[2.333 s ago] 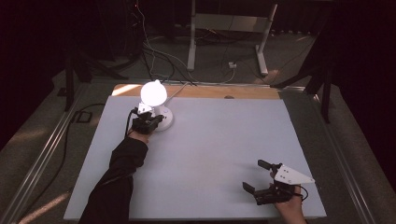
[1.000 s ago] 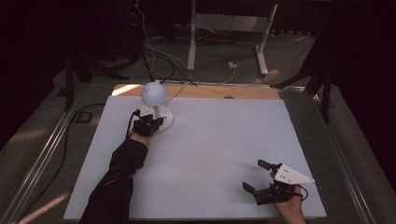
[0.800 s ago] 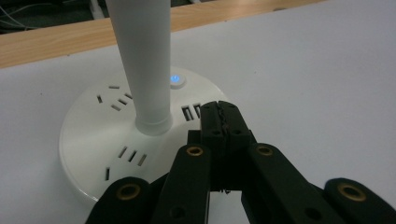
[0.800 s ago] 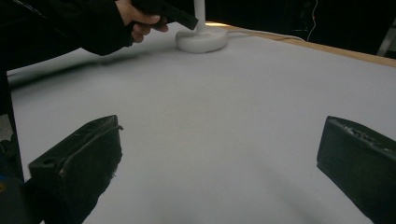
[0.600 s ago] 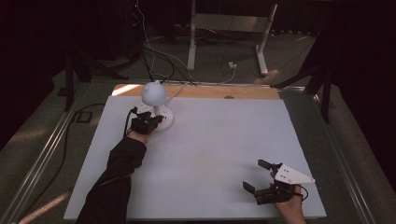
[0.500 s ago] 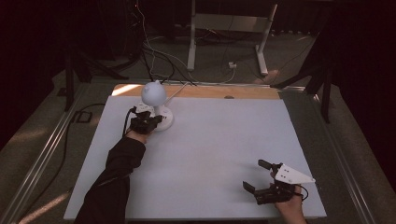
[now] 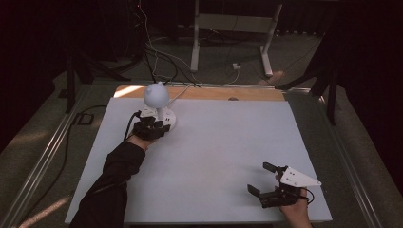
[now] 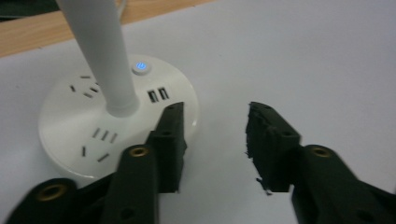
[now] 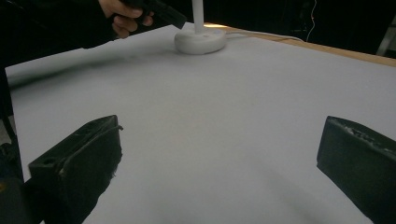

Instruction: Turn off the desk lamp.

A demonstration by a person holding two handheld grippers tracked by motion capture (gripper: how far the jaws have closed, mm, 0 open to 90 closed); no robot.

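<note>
White tabletop (image 7: 214, 156) carries a white desk lamp (image 7: 158, 107) at its far left corner. Left tongs (image 8: 212, 140) sit just beside the lamp's round base (image 8: 70, 126), jaws just opened, nothing between them. Right tongs (image 9: 219, 158) rest near right, spread wide, empty.

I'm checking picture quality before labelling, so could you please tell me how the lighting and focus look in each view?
High view: dim, room dark around the pale table, the lamp unlit. Left gripper view: evenly lit, the lamp base and near tongs slightly soft. Right gripper view: its tongs blurred and dark, table grey, background black.
</note>
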